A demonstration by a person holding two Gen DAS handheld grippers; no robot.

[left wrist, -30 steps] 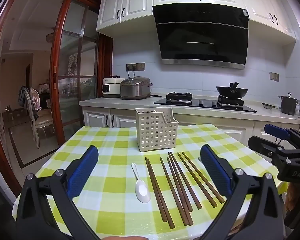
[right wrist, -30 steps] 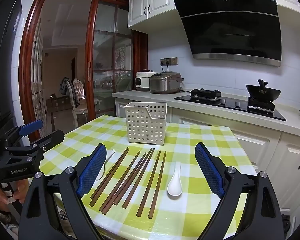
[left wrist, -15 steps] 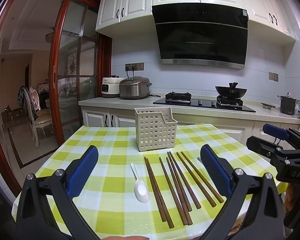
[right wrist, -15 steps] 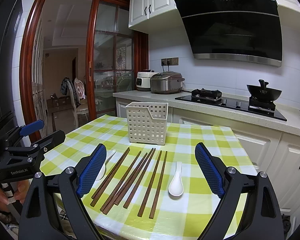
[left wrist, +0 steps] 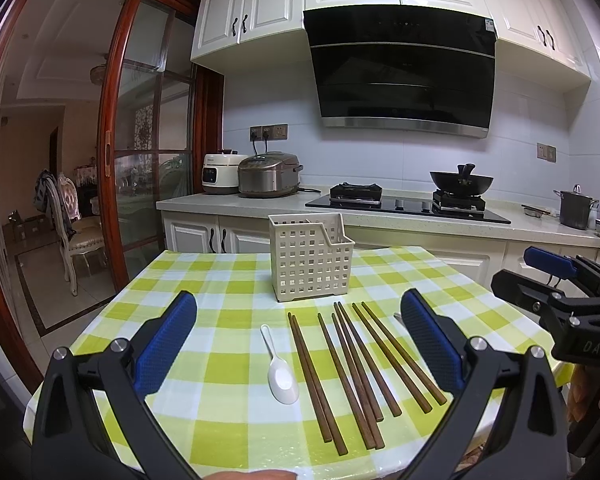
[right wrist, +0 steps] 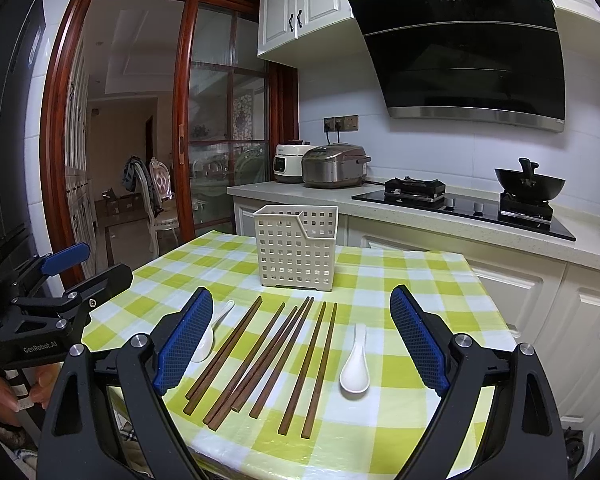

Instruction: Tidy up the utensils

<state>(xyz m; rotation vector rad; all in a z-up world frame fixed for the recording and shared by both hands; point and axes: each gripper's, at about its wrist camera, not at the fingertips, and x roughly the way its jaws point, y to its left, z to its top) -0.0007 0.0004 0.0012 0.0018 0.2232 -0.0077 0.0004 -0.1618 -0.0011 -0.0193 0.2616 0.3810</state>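
Listing what I hold at the near edge: left gripper (left wrist: 298, 338), jaws spread, empty; right gripper (right wrist: 300, 334), jaws spread, empty. Wooden chopsticks (right wrist: 272, 354) lie in a loose row on the checked surface (right wrist: 400, 276), long axes running away from me toward the slotted utensil holder (right wrist: 296, 249) standing upright behind them. One white spoon (left wrist: 281, 368) lies left of the row, ahead of my left jaws; another spoon (right wrist: 356, 362) lies right of it, nearer my right. By my judgement, each spoon suits its nearer gripper.
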